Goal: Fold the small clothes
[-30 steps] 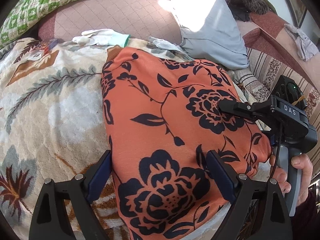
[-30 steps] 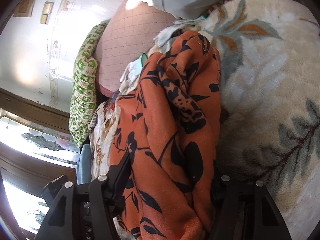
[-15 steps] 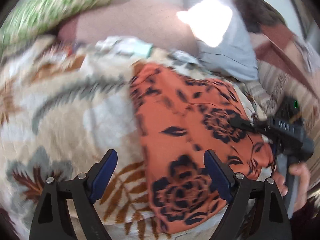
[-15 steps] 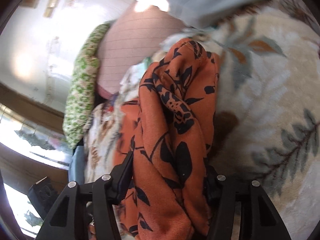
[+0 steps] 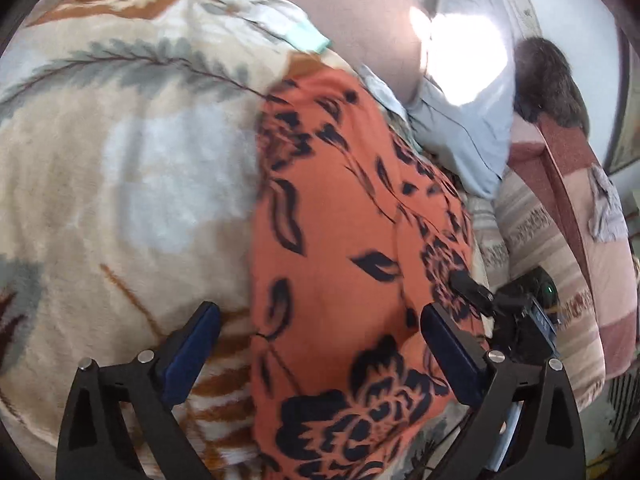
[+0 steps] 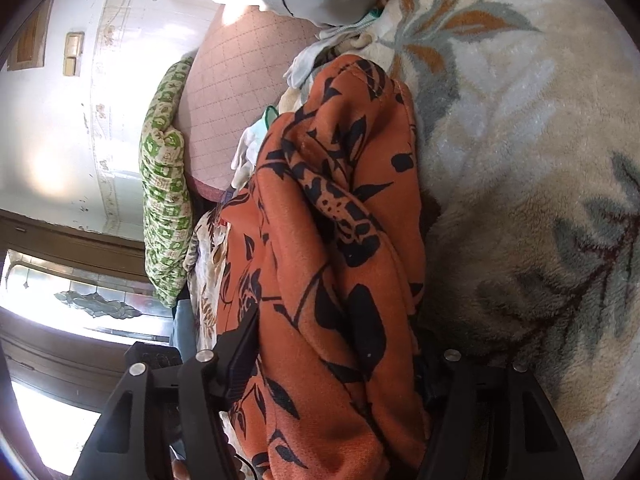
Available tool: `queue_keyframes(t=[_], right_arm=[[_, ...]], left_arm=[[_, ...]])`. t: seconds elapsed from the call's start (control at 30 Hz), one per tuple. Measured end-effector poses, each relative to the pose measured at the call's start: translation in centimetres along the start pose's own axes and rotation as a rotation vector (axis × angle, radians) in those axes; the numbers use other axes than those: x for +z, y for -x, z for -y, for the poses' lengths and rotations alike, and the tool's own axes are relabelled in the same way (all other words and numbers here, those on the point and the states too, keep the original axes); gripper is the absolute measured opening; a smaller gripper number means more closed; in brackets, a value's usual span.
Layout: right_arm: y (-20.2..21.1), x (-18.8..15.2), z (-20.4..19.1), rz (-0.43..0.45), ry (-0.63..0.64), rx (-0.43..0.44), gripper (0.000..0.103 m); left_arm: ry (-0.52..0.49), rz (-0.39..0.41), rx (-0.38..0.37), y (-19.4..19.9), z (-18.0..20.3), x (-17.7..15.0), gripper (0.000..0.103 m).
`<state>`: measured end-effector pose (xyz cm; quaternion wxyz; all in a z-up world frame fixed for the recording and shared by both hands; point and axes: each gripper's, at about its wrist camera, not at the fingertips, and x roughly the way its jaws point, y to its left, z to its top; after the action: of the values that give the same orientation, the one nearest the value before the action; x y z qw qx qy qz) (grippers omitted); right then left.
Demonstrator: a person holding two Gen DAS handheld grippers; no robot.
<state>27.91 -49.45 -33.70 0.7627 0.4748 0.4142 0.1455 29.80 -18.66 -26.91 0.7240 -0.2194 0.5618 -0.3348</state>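
Note:
An orange garment with black flowers (image 5: 340,240) lies folded lengthwise on a cream floral blanket (image 5: 120,160). My left gripper (image 5: 320,356) is open and empty, held above the garment's near end, with its left finger over the blanket. My right gripper (image 6: 336,356) has its jaws around a bunched edge of the same garment (image 6: 340,240); the fabric fills the gap between them. It also shows in the left wrist view (image 5: 472,292), at the garment's right edge.
A pale blue pillow (image 5: 460,132) and a pink quilted cushion (image 6: 240,80) lie at the head of the bed. White and teal small clothes (image 5: 288,28) lie beyond the garment. A green patterned cushion (image 6: 164,200) stands by the wall. A striped bed edge (image 5: 540,240) is to the right.
My left gripper has pulled back and swung left, so the garment now lies more to the right in its view. The right gripper keeps its hold on the fabric.

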Motion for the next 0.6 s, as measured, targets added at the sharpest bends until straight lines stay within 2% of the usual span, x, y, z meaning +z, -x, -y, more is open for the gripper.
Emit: queue_keyframes(t=[0.07, 0.17, 0.2, 0.4, 0.47, 0.6], right_arm=[[-0.2, 0.1, 0.0, -0.004, -0.002, 0.011, 0.068], [-0.3, 0.0, 0.0, -0.008, 0.002, 0.017, 0.068], [-0.3, 0.0, 0.0, -0.008, 0.008, 0.015, 0.068], [0.1, -0.8, -2.6, 0.012, 0.122, -0.052, 0.062], [0.4, -1.1, -3.7, 0.026, 0.149, -0.057, 0.061], [1.1, -1.5, -5.9, 0.055, 0.193, -0.038, 0.059]], left_arm=[[-0.004, -0.045, -0.057, -0.9, 0.6, -0.5, 0.099], [-0.129, -0.013, 0.027, -1.2, 2.3, -1.4, 0.097], [-0.136, -0.003, 0.035, -1.0, 2.4, -1.5, 0.094], [-0.155, 0.045, 0.043, 0.4, 2.5, -1.3, 0.068], [-0.175, 0.060, 0.049, 1.4, 2.6, -1.4, 0.050], [-0.205, 0.092, 0.044, 3.5, 2.9, -1.1, 0.048]])
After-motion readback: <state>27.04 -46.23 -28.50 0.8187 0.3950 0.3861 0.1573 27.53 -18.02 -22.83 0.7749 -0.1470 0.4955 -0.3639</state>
